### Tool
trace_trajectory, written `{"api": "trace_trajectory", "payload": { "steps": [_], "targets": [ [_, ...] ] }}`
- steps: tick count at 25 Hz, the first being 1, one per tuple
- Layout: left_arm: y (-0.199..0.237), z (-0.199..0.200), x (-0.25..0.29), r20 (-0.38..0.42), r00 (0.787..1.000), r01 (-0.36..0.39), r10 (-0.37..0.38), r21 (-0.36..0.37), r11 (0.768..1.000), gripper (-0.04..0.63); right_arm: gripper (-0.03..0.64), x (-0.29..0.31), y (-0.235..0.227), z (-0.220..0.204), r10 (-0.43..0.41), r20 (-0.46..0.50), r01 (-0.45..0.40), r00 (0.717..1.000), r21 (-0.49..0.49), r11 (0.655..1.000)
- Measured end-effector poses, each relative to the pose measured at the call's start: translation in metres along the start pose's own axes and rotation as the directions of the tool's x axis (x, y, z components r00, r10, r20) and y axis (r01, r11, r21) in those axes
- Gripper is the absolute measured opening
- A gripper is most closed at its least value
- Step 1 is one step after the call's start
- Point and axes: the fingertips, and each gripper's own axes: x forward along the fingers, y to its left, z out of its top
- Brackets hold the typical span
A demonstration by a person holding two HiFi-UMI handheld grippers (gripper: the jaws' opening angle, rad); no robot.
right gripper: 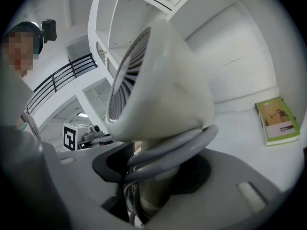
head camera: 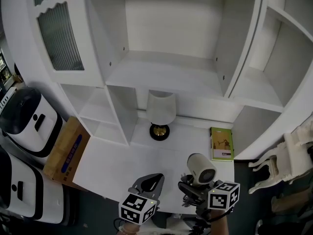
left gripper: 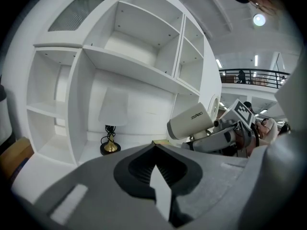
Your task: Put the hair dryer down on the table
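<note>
You have the cream plastic hair dryer (right gripper: 163, 85) in your right gripper (right gripper: 153, 176). The jaws are clamped on its upright handle, low down, where the grey rubber cord (right gripper: 177, 150) is coiled in loops just under the barrel. The barrel sits above the jaws with its vented back end turned towards your left gripper. In the head view the dryer (head camera: 201, 168) hangs over the near right part of the white table (head camera: 122, 165), short of the green book (head camera: 221, 143) and well clear of the white-shaded lamp with the black and brass foot (head camera: 160, 112). How much air is left under it is hard to read from that angle; probably it isn't resting yet.

Expect a stiff, smooth shell that is fairly light but top-heavy, so the barrel will want to tip forward once the handle is let go. The cord is soft and springy. Where the pads bear on it, the grip may creep, so the bare handle is the surer hold.

Your left gripper (head camera: 149, 182) hovers beside it with its jaws pressed together on nothing.
</note>
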Motion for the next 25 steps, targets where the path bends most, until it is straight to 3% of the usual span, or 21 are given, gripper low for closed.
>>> {"api": "trace_trajectory", "payload": {
  "steps": [25],
  "targets": [
    [0.011,-0.049,0.006,-0.12,0.993,0.017,-0.024,-0.058,0.998,0.001,0.244,0.041,-0.042,-0.057,-0.044,-0.165,0.057,0.985,0.071,0.996]
  ]
}}
